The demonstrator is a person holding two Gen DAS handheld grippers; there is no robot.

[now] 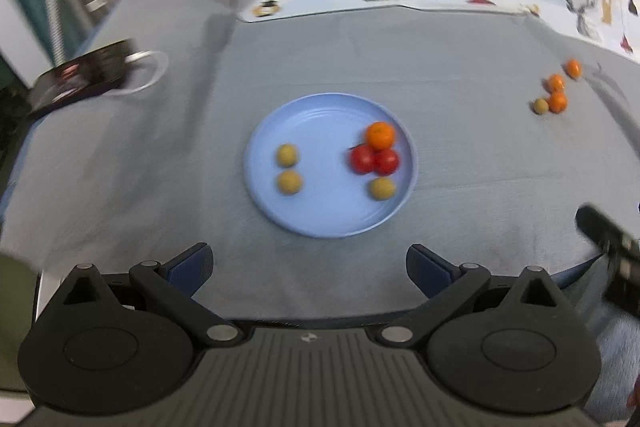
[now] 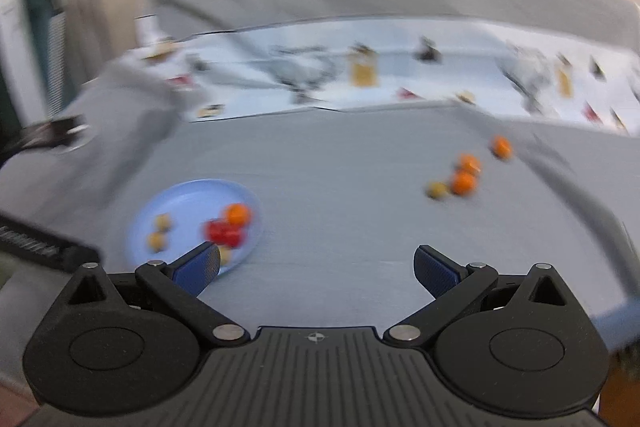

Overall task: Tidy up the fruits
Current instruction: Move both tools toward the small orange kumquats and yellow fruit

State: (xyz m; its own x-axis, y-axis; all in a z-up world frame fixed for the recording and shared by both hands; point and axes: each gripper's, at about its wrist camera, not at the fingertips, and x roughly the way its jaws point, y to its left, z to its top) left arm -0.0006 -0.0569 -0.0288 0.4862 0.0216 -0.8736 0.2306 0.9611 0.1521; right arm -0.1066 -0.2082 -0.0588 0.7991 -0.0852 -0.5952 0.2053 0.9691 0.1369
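— Where do the loose fruits (image 2: 460,179) lie from the blue plate (image 2: 188,195)?
— Well right of it on the worktop. The right claw (image 2: 316,269), jaws wide and empty, is nearer.
— And the left claw (image 1: 308,263)?
— Wide, empty, facing the plate.

Blue plate (image 1: 320,223) holds six fruits (image 1: 374,159); four loose fruits (image 1: 557,91) right.
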